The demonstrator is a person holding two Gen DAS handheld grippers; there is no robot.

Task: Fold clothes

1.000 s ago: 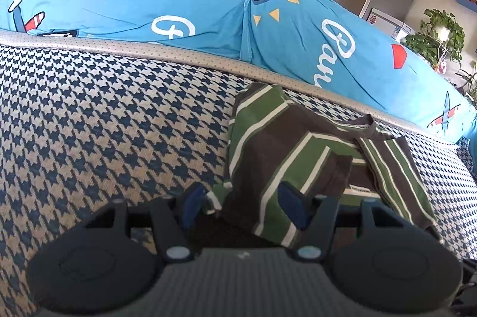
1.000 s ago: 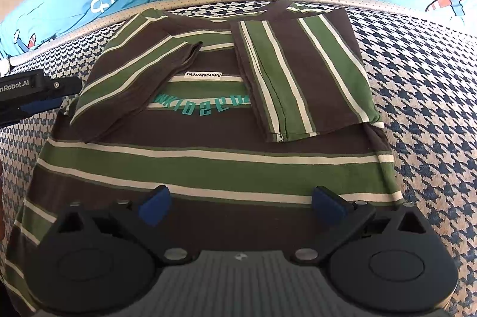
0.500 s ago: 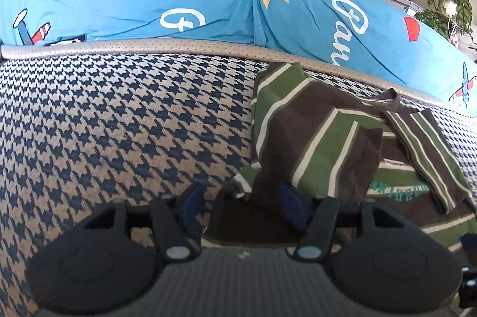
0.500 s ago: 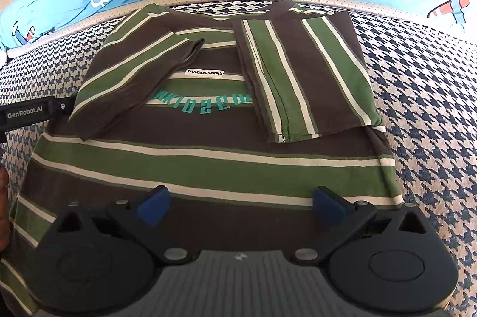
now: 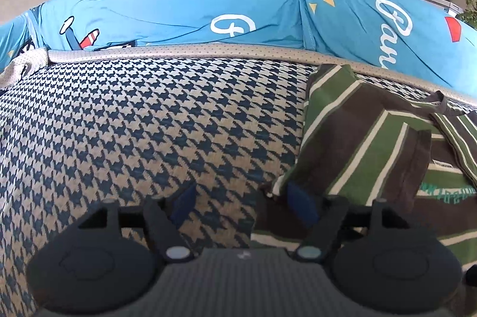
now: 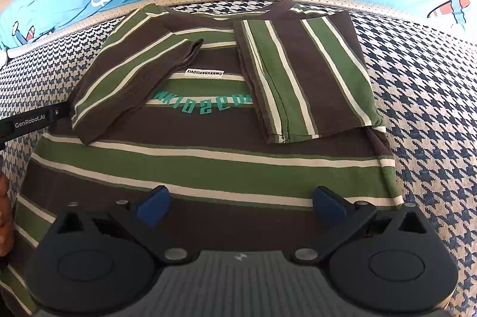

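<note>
A striped shirt (image 6: 208,162) in brown, green and cream lies flat on a houndstooth cushion (image 6: 432,108), its collar toward twelve o'clock in the right wrist view. Both sleeves are folded inward over the chest: the left-hand sleeve (image 6: 134,81) runs diagonally from eleven o'clock down toward eight, and the other sleeve (image 6: 304,78) lies as a broad flap at about one o'clock. Between them show a white label (image 6: 204,73) and teal lettering (image 6: 202,105), upside down to this camera.

The right gripper (image 6: 240,205) hangs over the lower part of the shirt at six o'clock, its blue-padded fingers (image 6: 153,205) spread wide with only cloth showing between them; it grips nothing. At nine o'clock in this view a dark bar marked GenRobot.AI (image 6: 29,123) reaches the shirt's edge beside the diagonal sleeve.

In the left wrist view the left gripper (image 5: 243,203) sits at six o'clock with its fingers (image 5: 299,206) parted and nothing pinched. One finger is over bare cushion (image 5: 149,123); the other is right at the shirt's (image 5: 372,144) side edge, near the end of the folded sleeve (image 5: 363,150), though whether it touches the cloth I cannot tell. The shirt fills the three to five o'clock part of this view.

A blue pillow (image 5: 193,9) with white script and cartoon planes runs along the back of the cushion at twelve o'clock, behind a grey piped edge (image 5: 179,51).
</note>
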